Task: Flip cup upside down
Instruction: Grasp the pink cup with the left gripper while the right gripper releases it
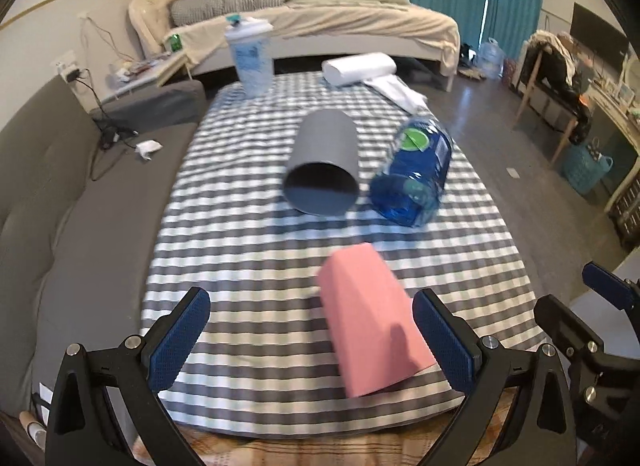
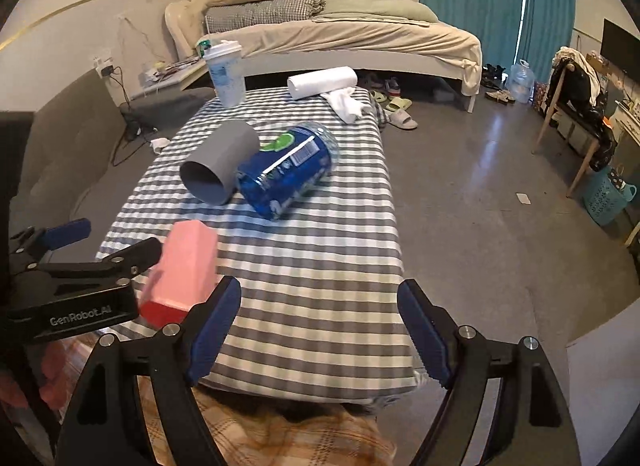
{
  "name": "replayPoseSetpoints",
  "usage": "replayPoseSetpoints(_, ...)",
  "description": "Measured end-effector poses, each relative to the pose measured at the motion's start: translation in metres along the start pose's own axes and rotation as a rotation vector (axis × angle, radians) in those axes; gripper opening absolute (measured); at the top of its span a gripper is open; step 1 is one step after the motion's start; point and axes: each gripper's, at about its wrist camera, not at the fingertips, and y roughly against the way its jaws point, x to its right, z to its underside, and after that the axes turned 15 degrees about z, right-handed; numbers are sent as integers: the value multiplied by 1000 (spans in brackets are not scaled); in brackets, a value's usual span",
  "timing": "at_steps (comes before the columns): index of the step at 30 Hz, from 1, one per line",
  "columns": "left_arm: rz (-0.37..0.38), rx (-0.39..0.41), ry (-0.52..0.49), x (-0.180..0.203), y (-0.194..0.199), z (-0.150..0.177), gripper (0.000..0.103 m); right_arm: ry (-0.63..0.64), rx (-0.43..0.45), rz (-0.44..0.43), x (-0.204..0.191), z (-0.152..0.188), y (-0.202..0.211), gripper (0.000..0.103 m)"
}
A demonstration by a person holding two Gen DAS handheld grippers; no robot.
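Observation:
A pink cup [image 1: 370,320] lies on its side near the front of the checked tablecloth [image 1: 248,234], its closed end pointing away from me. In the right wrist view the pink cup [image 2: 185,266] shows its red open end toward the table's front edge. A grey cup [image 1: 323,163] lies on its side mid-table, its mouth facing me; it also shows in the right wrist view [image 2: 220,163]. My left gripper [image 1: 312,340] is open, its fingers on either side of the pink cup without touching it. My right gripper [image 2: 320,330] is open and empty, right of the pink cup.
A blue plastic bottle [image 1: 416,175] lies on its side right of the grey cup. A white lidded tumbler [image 1: 250,55] stands at the table's far left. A white paper roll [image 1: 360,67] lies at the far end. A grey sofa [image 1: 48,201] is left; bare floor [image 2: 480,193] is right.

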Motion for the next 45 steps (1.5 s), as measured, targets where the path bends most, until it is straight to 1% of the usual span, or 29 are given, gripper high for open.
replayPoseSetpoints(5,10,-42,18,2,-17,-5,103,-20,-2,-2,7,-1,-9,81)
replayPoseSetpoints(8,5,-74,55,-4,-29,-13,103,-32,-7,5,9,-4,-17,81)
replayPoseSetpoints(12,18,-143,115,-14,-50,-22,103,-37,-19,10,10,-6,-27,81)
replayPoseSetpoints(15,20,-197,130,-17,-65,-24,101,-37,-33,10,9,-5,-34,81)
replayPoseSetpoints(19,78,-230,142,-14,-73,-23,93,-25,-42,15,7,-4,-39,81)
replayPoseSetpoints(20,95,-238,141,-13,-73,-22,84,-25,-42,16,7,-4,-40,81)
replayPoseSetpoints(21,119,-249,145,-12,-74,-22,80,-25,-41,16,7,-4,-40,81)
replayPoseSetpoints(23,138,-258,149,-10,-74,-21,70,-22,-36,16,6,-5,-39,81)
replayPoseSetpoints(24,147,-257,152,-9,-73,-20,67,-20,-33,17,5,-5,-38,81)
replayPoseSetpoints(25,152,-254,151,-8,-71,-21,65,-19,-28,19,5,-5,-36,81)
replayPoseSetpoints(27,143,-246,135,-6,-66,-21,64,-17,-17,19,5,-4,-32,81)
replayPoseSetpoints(30,159,-223,143,-9,-56,-23,62,-17,-1,25,4,-5,-26,81)
replayPoseSetpoints(36,145,-88,103,-9,-25,-37,61,-19,34,27,4,-7,-13,81)
replayPoseSetpoints(38,109,-55,74,-6,-17,-39,60,-17,40,19,3,-8,-10,81)
replayPoseSetpoints(41,81,7,27,-2,-7,-30,60,-14,61,16,2,-8,-3,81)
replayPoseSetpoints(43,83,15,14,-1,-8,-24,59,-12,67,14,1,-9,0,81)
replayPoseSetpoints(45,91,40,0,0,-6,-17,59,-11,73,18,1,-9,2,81)
